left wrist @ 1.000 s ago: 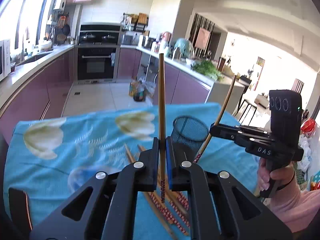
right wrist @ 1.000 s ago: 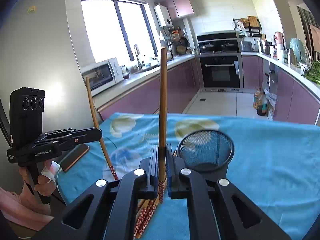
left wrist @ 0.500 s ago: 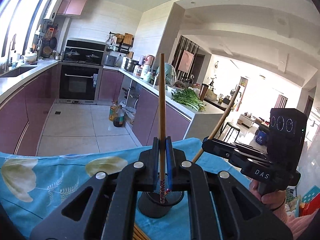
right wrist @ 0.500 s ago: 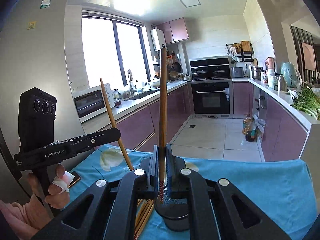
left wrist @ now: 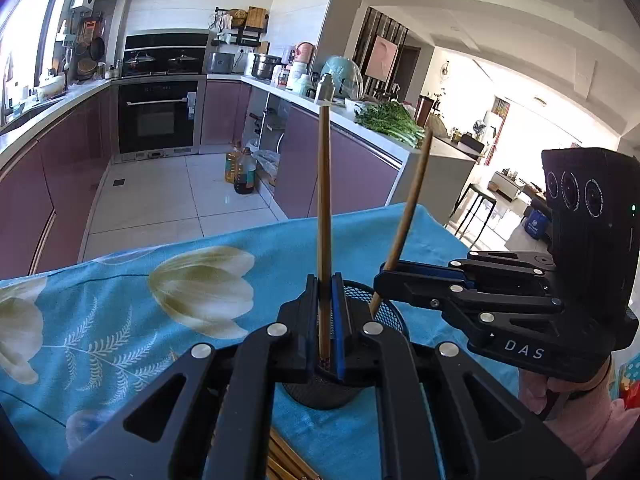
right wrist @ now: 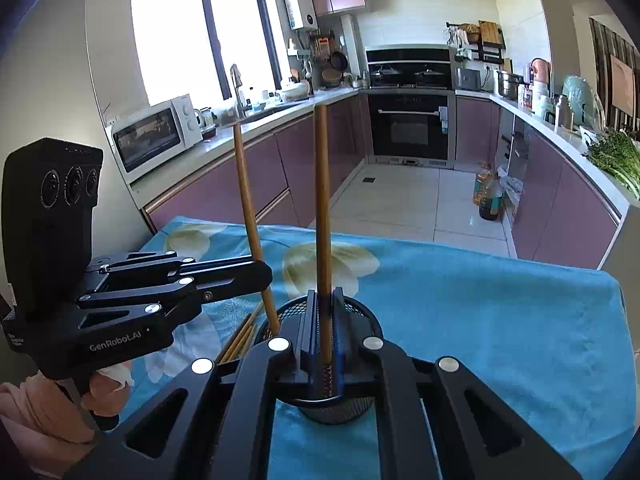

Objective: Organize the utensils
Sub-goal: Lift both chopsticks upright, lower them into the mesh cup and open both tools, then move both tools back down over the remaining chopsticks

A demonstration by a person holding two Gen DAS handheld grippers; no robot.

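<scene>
A black mesh cup [left wrist: 390, 312] [right wrist: 362, 314] stands on the blue flowered cloth [left wrist: 120, 304] [right wrist: 500, 320]. My left gripper [left wrist: 325, 320] is shut on an upright wooden chopstick [left wrist: 324, 200], its lower end above or inside the cup. My right gripper [right wrist: 325, 328] is shut on another chopstick [right wrist: 322, 200], also upright over the cup. Each gripper shows in the other's view: the right gripper [left wrist: 386, 276] with its tilted chopstick [left wrist: 408, 208], and the left gripper [right wrist: 264, 274] with its own [right wrist: 250, 216]. Several loose chopsticks [right wrist: 240, 338] [left wrist: 288, 460] lie on the cloth beside the cup.
The table's far edge [right wrist: 440, 242] drops to a tiled kitchen floor. Purple cabinets, an oven [left wrist: 158, 120] and a microwave [right wrist: 156, 136] stand beyond. Oil bottles [left wrist: 240, 172] sit on the floor. Greens [left wrist: 390, 122] lie on the counter.
Both grippers have tilted down and closed in on the mesh cup, bringing their chopsticks' lower ends to its mouth. The two grippers now stand closer together.
</scene>
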